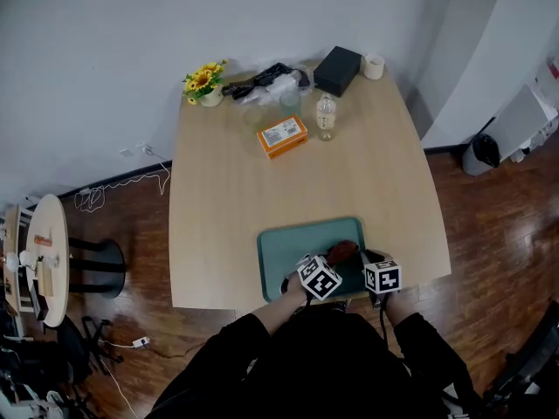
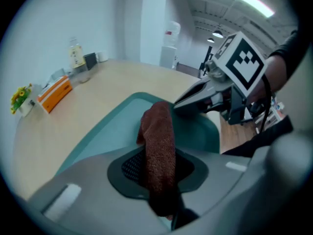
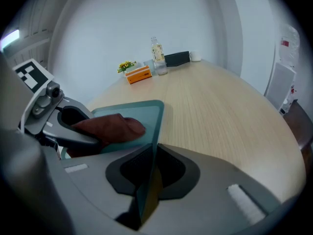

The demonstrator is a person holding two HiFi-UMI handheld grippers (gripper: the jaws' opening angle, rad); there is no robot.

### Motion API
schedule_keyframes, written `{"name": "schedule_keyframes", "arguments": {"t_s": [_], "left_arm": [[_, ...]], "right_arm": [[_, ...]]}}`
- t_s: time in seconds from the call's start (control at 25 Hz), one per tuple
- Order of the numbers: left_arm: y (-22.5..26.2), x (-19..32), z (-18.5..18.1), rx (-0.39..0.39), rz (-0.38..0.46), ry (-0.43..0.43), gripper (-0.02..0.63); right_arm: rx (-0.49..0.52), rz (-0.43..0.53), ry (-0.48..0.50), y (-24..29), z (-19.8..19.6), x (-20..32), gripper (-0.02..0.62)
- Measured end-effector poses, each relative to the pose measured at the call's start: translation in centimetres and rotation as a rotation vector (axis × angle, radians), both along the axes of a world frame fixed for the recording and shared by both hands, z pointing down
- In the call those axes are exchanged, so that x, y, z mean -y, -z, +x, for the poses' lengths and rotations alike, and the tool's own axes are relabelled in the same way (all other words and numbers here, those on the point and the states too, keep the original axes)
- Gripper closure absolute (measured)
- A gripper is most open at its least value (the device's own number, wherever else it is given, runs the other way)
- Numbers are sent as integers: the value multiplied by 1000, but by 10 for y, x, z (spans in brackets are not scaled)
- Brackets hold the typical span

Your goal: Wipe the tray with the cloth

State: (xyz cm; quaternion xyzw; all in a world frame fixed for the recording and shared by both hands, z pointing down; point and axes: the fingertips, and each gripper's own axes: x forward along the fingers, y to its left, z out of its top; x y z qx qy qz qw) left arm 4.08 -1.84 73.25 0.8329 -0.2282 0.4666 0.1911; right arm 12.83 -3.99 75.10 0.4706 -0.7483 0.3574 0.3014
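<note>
Although marker cubes (image 1: 319, 278) hide the jaws in the head view, the teal tray (image 1: 293, 238) sits at the wooden table's (image 1: 218, 190) near edge, an orange box (image 1: 281, 135) and bottle (image 1: 326, 117) well beyond it. Left gripper view: the left gripper (image 2: 159, 173) clamps the brown cloth (image 2: 159, 136) over the tray. Right gripper view: the right gripper (image 3: 150, 173) pinches the tray's rim.

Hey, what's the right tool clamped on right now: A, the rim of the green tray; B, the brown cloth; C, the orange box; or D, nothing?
A: in the right gripper view the right tool is shut on the rim of the tray; the left tool holds the cloth.
</note>
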Motion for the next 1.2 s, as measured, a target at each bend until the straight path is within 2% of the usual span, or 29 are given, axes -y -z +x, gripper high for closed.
{"name": "schedule_keyframes", "arguments": {"t_s": [0.08, 0.2, 0.52, 0.72, 0.88, 1.2], "left_arm": [[-1, -3, 34, -30, -37, -24, 545], [-2, 0, 56, -25, -45, -47, 545], [-4, -22, 69, -14, -67, -138, 545], [-6, -22, 65, -20, -59, -119, 543], [-4, -21, 22, -12, -41, -55, 546], [-17, -28, -153, 75, -10, 351, 546]], "right_arm": [[6, 7, -3, 0, -1, 1, 563], [14, 11, -3, 2, -2, 2, 563], [19, 11, -3, 1, 2, 0, 563], [16, 10, 2, 0, 3, -1, 563], [15, 7, 10, 0, 4, -1, 563], [7, 11, 6, -1, 7, -2, 563]]}}
